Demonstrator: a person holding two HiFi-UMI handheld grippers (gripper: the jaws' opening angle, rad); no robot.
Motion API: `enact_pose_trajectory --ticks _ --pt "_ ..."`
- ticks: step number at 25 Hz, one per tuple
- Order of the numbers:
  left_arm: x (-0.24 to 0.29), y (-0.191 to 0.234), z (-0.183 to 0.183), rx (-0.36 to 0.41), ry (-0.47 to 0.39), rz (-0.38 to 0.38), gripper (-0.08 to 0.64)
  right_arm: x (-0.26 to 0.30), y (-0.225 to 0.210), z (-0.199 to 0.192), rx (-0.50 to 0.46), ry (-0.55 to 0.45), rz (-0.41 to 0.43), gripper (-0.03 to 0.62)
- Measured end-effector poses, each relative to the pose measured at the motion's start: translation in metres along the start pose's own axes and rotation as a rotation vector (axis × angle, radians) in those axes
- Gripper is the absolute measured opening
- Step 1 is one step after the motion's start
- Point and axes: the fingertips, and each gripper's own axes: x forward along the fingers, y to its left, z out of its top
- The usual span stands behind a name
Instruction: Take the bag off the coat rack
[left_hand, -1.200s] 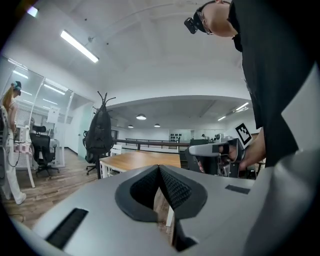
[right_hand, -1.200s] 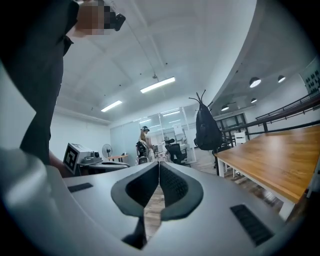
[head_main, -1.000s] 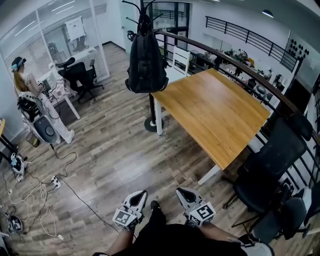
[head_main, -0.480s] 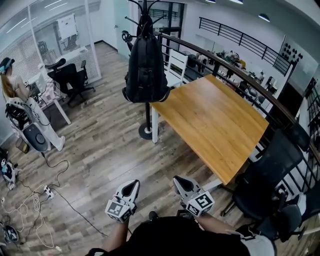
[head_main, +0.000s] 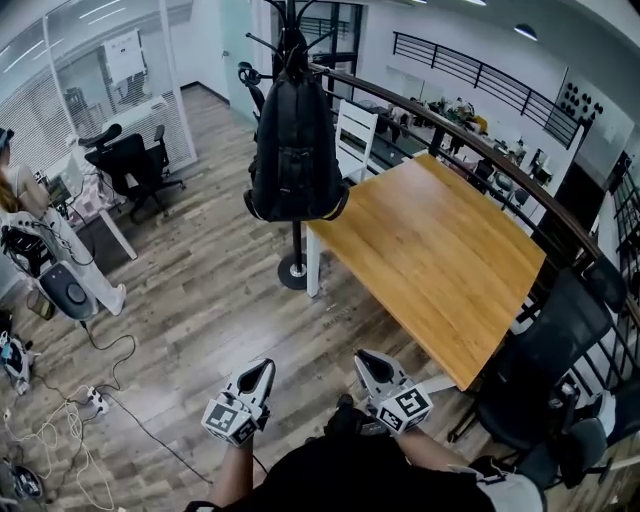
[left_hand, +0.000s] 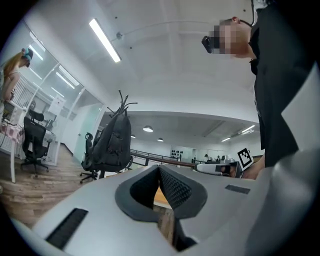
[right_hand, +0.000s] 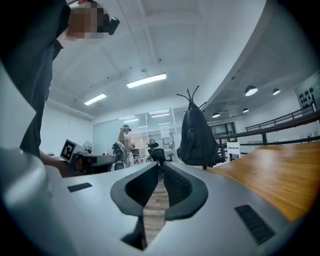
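Note:
A black backpack (head_main: 293, 140) hangs from the top of a black coat rack (head_main: 294, 262) at the near left corner of the wooden table (head_main: 440, 250). It also shows far ahead in the left gripper view as the backpack (left_hand: 112, 145) and in the right gripper view as the backpack (right_hand: 196, 135). My left gripper (head_main: 262, 370) and right gripper (head_main: 368, 364) are low in the head view, close to my body and well short of the rack. Both are shut with nothing between the jaws.
Black office chairs (head_main: 545, 345) stand at the table's right side, and a white chair (head_main: 355, 135) behind it. A railing (head_main: 470, 140) runs along the far side. A person (head_main: 40, 225) stands at the left by a desk. Cables (head_main: 70, 410) lie on the wooden floor.
My view has moved forward a little toward the rack, so the backpack looks slightly larger. Both grippers stay low and shut.

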Motion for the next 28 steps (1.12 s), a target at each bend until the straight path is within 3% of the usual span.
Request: enact_pose_trajectory --ticks 5,10,14,24,28 --pt "0.025 0.047 0.011 0.073 -0.006 0.022 0.015 0.047 -0.031 0.010 0.002 -0.035 0.016 0.035" --pt "0.075 0.084 0.050 0.047 -0.022 0.058 0.015 0.100 -0.086 0.033 0.026 -0.069 0.029 0.037" --pt "0.120 0.118 0.084 0.133 -0.019 0.102 0.015 0.140 -0.130 0.073 0.000 -0.120 0.078 0.052" --pt "0.236 0.189 0.184 0.237 -0.051 0.158 0.017 0.221 -0.230 0.196 -0.013 -0.275 0.162 0.166" --pt "0.284 0.218 0.236 0.327 -0.056 0.113 0.018 0.270 -0.253 0.260 -0.138 -0.310 0.174 0.174"
